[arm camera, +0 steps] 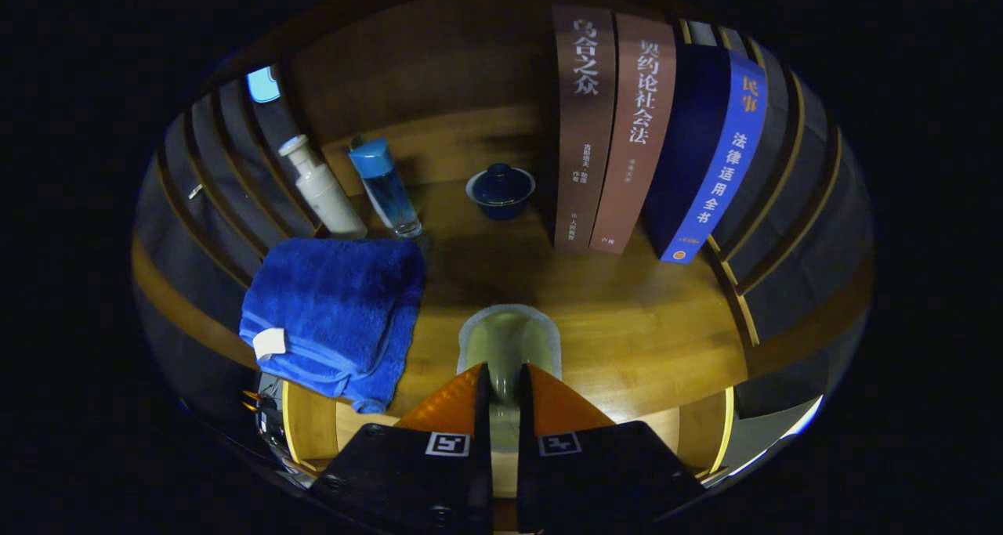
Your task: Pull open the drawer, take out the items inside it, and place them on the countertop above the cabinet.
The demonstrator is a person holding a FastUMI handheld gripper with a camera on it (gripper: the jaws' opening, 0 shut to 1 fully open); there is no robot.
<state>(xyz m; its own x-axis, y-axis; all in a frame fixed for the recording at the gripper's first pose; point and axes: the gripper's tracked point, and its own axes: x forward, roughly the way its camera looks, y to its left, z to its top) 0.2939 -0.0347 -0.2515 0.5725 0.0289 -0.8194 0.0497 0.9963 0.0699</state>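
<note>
The tongs (501, 386) are clenched on the rim of a pale green cup (509, 347), which sits dead ahead at twelve o'clock over the desk (627, 323). It looks just touching the wood, though I can't be sure. The blue towel (333, 312) lies at ten o'clock.
</note>
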